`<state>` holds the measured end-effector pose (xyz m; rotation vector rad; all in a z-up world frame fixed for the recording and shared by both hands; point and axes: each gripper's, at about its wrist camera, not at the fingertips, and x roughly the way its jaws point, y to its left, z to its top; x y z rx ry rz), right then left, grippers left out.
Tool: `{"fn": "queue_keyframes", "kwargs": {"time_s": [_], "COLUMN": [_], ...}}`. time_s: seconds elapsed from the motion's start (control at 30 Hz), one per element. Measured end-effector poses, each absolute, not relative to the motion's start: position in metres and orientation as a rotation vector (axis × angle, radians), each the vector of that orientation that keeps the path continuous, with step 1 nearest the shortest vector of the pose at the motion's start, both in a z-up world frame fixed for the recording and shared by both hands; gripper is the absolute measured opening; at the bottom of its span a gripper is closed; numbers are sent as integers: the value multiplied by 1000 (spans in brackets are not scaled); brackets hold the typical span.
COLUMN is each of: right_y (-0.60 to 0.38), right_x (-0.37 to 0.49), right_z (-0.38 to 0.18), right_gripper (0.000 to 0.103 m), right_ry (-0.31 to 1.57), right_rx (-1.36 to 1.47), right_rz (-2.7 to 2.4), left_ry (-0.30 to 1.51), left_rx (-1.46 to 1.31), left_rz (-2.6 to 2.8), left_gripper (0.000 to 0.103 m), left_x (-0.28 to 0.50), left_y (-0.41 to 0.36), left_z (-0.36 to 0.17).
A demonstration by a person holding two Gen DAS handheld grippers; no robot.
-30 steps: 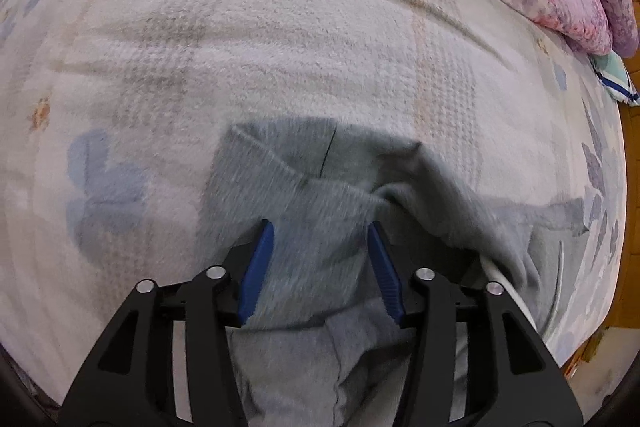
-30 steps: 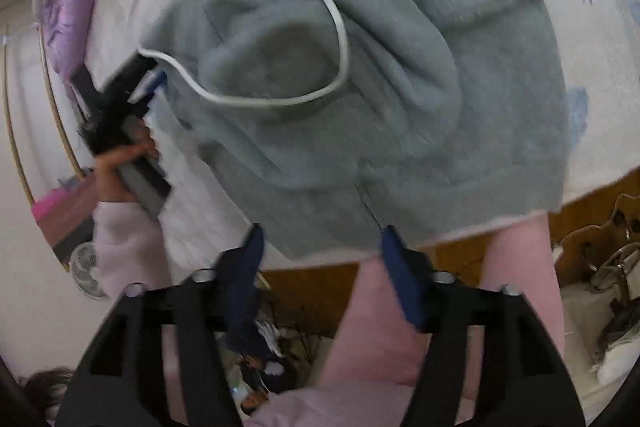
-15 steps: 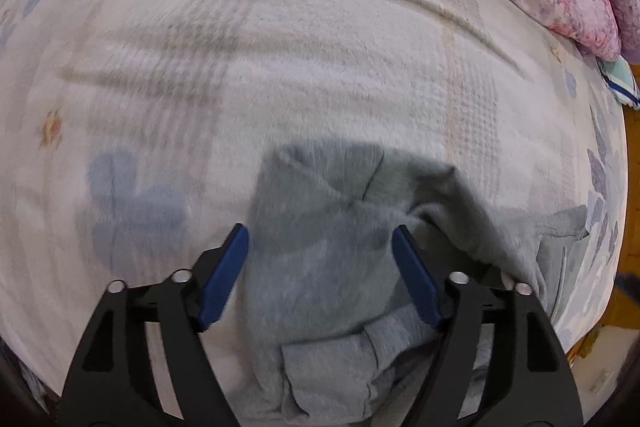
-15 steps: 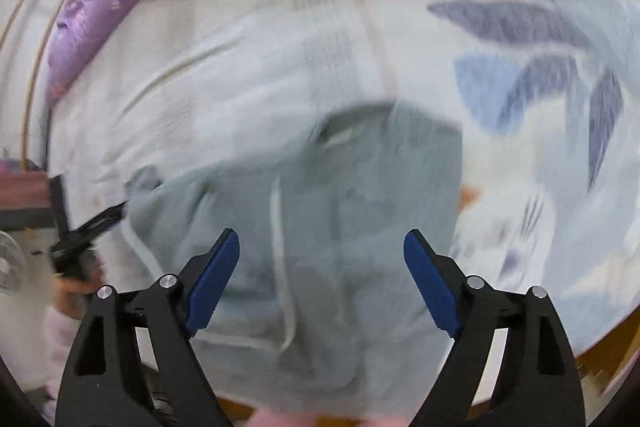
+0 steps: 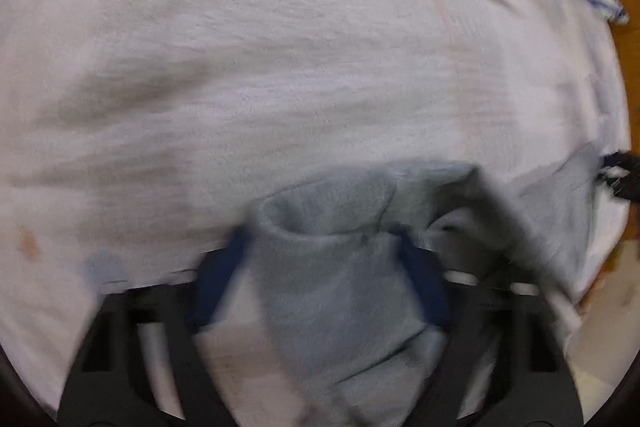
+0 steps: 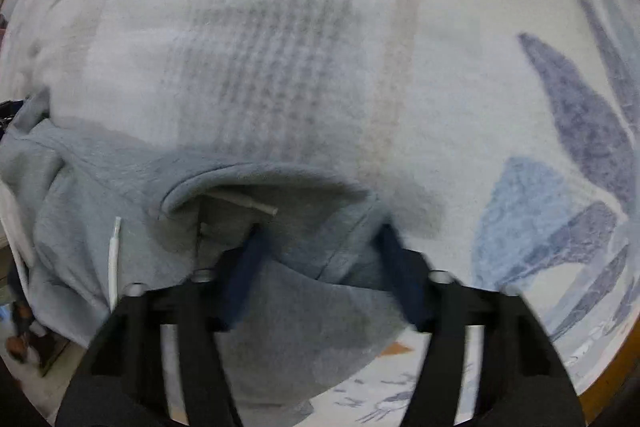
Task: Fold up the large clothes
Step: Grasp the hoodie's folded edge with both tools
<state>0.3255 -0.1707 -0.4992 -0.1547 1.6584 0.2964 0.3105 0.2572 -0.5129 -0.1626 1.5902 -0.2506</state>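
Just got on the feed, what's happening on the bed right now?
A person with a gripper in each hand is working on a grey hoodie bunched on a patterned bedspread. The left gripper and the right gripper have both just been closing, each with a fold of the grey fabric between its blue fingers. A white drawstring lies loose on the cloth. The hoodie is still crumpled, not folded.

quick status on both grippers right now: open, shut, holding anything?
Left gripper: jaws just closing on a bunched fold of the grey fleece hoodie; firm grip unclear through blur.
Right gripper: likewise.
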Motion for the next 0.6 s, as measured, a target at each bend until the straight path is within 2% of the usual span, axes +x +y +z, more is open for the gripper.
{"fn": "queue_keyframes", "kwargs": {"time_s": [0.03, 0.07, 0.23, 0.33, 0.43, 0.6], "right_y": [-175, -179, -187, -193, -202, -201], "right_x": [324, 322, 304, 293, 280, 249], "right_z": [-495, -491, -468, -448, -432, -396], "right_gripper": [10, 9, 7, 6, 6, 6], "right_ry": [1655, 1646, 1587, 1530, 1471, 1334], "right_rx": [-84, -33, 54, 76, 186, 214], "right_rz": [294, 281, 238, 197, 152, 110], "left_ry": [1567, 1556, 1473, 1442, 1395, 1303], "left_rx": [-262, -319, -197, -219, -219, -223], "left_rz": [-302, -302, -250, -194, -148, -93], "left_gripper": [10, 9, 9, 9, 9, 9], "left_x": [307, 307, 292, 288, 276, 239], "left_y": [265, 270, 260, 259, 258, 257], "left_z": [-508, -505, -484, -474, -454, -413]}}
